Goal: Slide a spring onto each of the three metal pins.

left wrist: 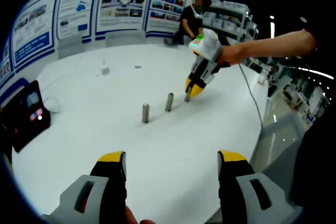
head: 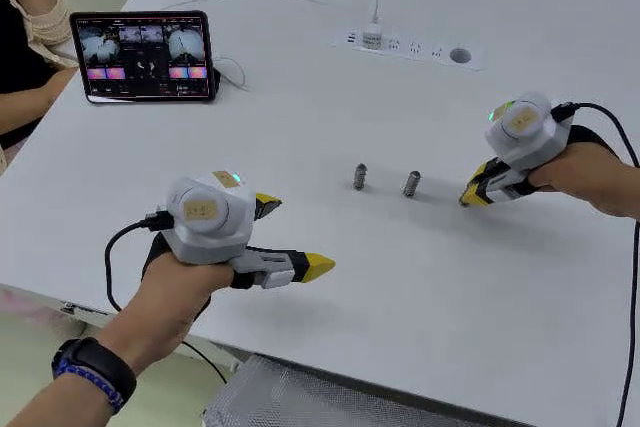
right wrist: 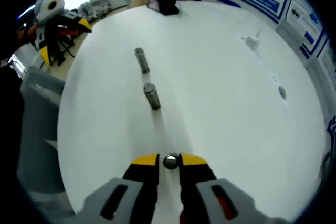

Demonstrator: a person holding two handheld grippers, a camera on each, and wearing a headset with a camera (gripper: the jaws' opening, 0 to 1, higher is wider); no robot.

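Observation:
Two short metal pins stand upright mid-table, each wrapped in what looks like a coiled spring: one on the left, one on the right. They also show in the left gripper view and in the right gripper view. To their right, my right gripper points down at the table, shut on a third metal pin seen end-on. Whether a spring is on it I cannot tell. My left gripper hovers near the table's front, open, with nothing between its fingers.
A tablet stands at the back left with a person's arm beside it. A white power strip with a plugged charger and cable lies at the back. The table's front edge is close below my left hand.

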